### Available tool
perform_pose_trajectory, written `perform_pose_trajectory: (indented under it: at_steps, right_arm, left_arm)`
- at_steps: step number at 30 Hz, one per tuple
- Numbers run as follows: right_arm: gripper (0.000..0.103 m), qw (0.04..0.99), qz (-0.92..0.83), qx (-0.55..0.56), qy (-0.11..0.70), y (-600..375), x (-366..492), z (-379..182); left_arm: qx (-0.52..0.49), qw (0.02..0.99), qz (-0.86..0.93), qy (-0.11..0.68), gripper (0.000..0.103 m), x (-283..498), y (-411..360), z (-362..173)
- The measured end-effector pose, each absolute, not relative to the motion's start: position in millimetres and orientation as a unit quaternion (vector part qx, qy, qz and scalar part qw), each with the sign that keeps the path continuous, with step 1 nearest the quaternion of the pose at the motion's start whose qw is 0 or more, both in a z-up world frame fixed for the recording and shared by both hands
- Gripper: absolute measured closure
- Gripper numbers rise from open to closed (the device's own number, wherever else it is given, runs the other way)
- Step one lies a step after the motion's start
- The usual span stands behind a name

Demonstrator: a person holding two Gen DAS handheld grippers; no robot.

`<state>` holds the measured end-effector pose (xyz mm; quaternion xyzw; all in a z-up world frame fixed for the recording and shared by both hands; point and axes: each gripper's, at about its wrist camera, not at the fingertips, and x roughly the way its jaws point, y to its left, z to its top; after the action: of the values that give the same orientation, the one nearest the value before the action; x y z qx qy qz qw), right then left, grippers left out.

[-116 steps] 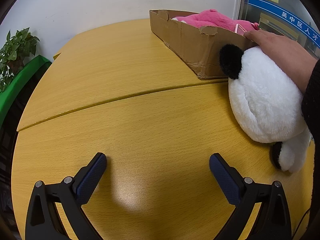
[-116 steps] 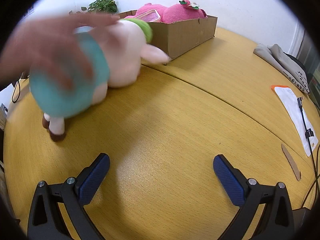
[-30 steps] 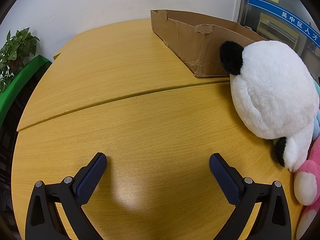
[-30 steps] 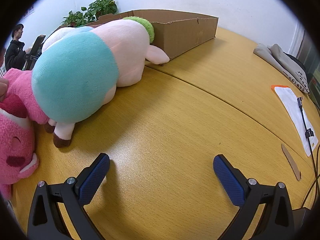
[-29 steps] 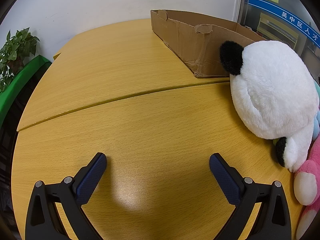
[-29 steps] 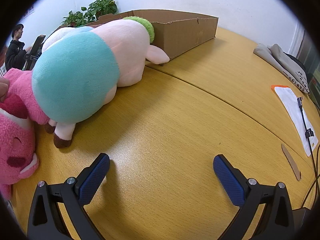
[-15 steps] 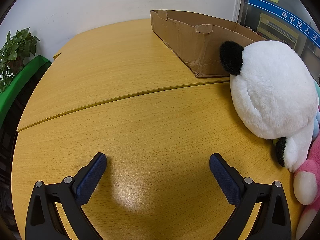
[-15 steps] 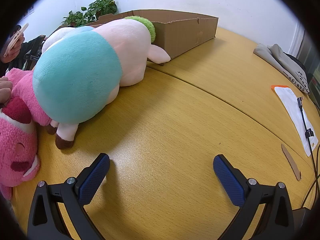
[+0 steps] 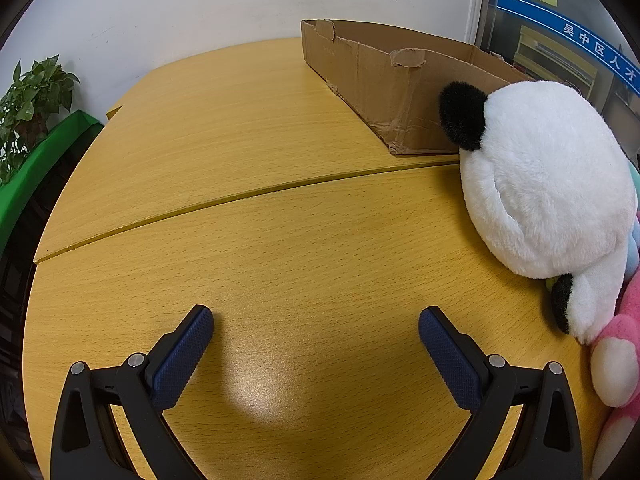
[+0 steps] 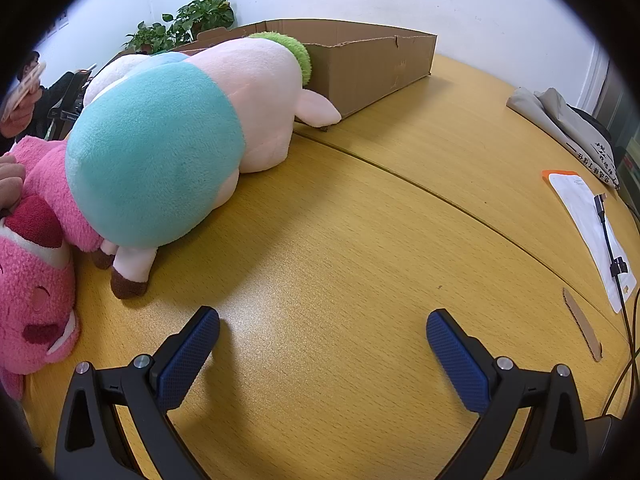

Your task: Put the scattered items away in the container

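Note:
A long cardboard box [image 9: 384,80] stands at the back of the yellow table; it also shows in the right wrist view [image 10: 372,60]. A white and black panda plush [image 9: 548,192] lies against the box's near end. A pink and teal plush [image 10: 180,140] lies in front of the box, and a pink bear plush [image 10: 32,292] lies at the far left, also at the right edge of the left wrist view [image 9: 620,364]. My left gripper [image 9: 316,328] is open and empty over bare table. My right gripper [image 10: 322,328] is open and empty, right of the plush toys.
Potted plants stand at the table's far side [image 10: 192,16] and at the left [image 9: 32,92]. A white paper with a cable [image 10: 592,224], a cardboard strip [image 10: 580,324] and a grey bag [image 10: 560,120] lie at the right. A bare hand [image 10: 10,184] touches the pink bear.
The pink bear left the box and now lies on the table by the other plush toys. The hands let go of the panda and the teal plush. Both grippers stayed put.

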<state>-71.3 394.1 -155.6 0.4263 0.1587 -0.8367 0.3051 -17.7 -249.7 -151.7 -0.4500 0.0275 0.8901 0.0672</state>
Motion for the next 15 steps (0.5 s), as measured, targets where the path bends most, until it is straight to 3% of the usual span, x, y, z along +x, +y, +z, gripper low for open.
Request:
perform_pose_trajectory:
  at_steps: [15]
  right_arm:
    - [0.0, 0.305, -0.837, 0.426, 0.159, 394.1, -70.3, -156.1]
  left_arm:
    - [-0.45, 0.067, 0.89, 0.028, 0.0, -18.0, -249.7, -152.0]
